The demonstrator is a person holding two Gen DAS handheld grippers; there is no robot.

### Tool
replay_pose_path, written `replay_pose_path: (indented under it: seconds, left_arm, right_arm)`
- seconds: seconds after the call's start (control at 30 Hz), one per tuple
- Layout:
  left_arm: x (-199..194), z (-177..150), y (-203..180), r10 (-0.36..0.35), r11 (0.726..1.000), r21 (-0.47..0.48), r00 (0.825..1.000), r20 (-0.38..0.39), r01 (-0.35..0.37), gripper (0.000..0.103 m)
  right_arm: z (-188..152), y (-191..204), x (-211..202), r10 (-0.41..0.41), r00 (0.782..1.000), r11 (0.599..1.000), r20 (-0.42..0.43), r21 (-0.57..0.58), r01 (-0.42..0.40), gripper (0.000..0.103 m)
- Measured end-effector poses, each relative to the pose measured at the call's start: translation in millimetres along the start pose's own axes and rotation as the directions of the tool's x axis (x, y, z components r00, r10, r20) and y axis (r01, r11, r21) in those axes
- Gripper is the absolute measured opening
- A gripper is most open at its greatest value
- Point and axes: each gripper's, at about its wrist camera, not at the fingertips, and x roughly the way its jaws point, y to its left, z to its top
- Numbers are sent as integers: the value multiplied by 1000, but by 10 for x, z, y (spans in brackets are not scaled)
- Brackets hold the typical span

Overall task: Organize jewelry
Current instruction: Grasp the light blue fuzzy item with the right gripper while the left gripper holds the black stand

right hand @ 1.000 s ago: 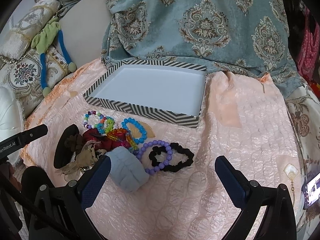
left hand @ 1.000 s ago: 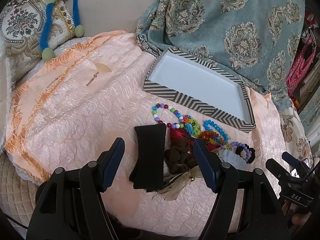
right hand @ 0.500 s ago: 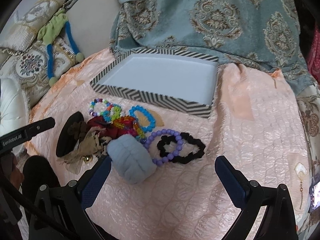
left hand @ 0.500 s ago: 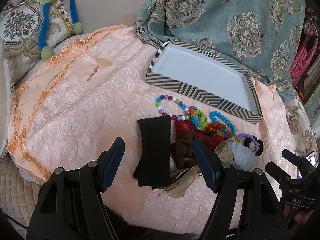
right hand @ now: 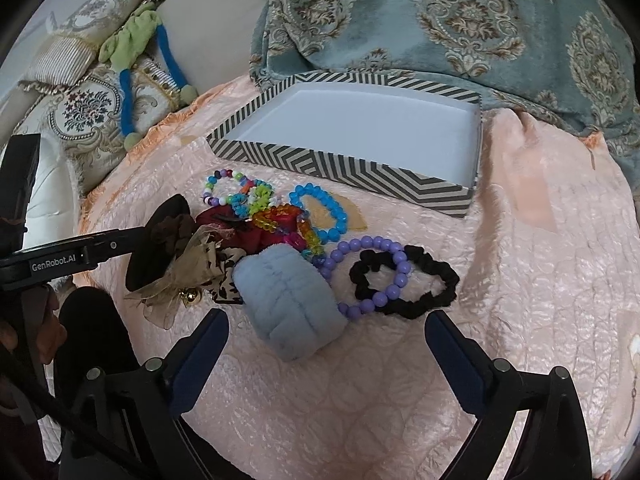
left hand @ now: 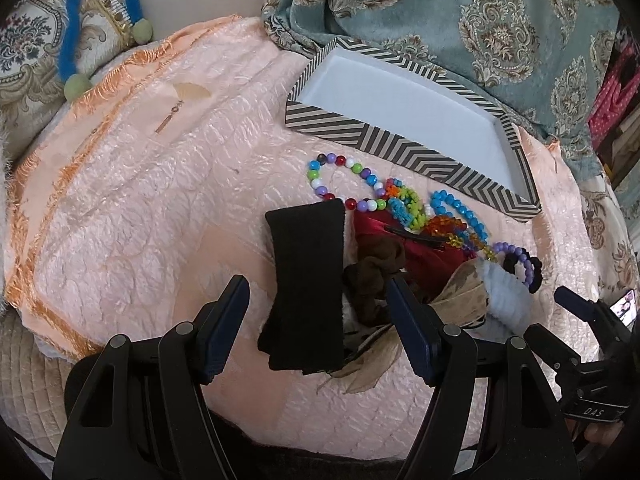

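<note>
A striped box with an empty white inside stands on the pink quilt. In front of it lies a pile of bead bracelets and hair ties: a multicolour bracelet, a blue bracelet, a purple bracelet over a black scrunchie, a pale blue fluffy band, a black headband, a brown scrunchie. My left gripper is open, its fingers either side of the black headband. My right gripper is open, just short of the fluffy band.
A teal patterned blanket lies behind the box. Embroidered cushions and a green and blue plush toy sit at the left. The quilt's fringed edge runs along the left.
Both grippers have moved forward toward the pile; the items appear closer and larger. Both stay open and nothing has been picked up.
</note>
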Motion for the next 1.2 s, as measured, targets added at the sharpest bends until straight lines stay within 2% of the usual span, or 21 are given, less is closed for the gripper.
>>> replay_pose_path:
  seconds: [0.37,0.73,0.9,1.0,1.07,1.1,1.17,1.2]
  left_arm:
    - [28,72,-22,27,1000,-4,999,25,-26,71]
    - [12,80,-17,22,1000,-3,999,38,-21,71]
    - [103,81,100,-19,999,-50,1000,-11,18,71]
    - [175,81,103,-15,998,-55,1000,-26,14,72]
    - [251,93,98,-12,998,-56,999,-45,9,78]
    - [286,97,102,-19,998,-61,998,-53,16,81]
    - [357,102,104,-28,997,-68,997,-69,24,81]
    - [383,100,105,-30,997,-70,997,-74,25,81]
  right_arm:
    - [45,11,84,4,1000,1000,-10,-12,-4,98]
    - [72,27,60,-23,1000,999,4,-30,23,98]
    - [59,22,128,-13,1000,999,-9,-32,13,98]
    - [58,26,182,-6,1000,999,-14,-35,6,98]
    - [67,41,232,-6,1000,999,-18,-47,5,98]
    - [70,51,264,-13,1000,998,-22,-56,12,97]
    - [66,69,314,-8,1000,997,-25,-75,6,82]
    - [60,74,341,7,999,997,-31,-78,-9,71]
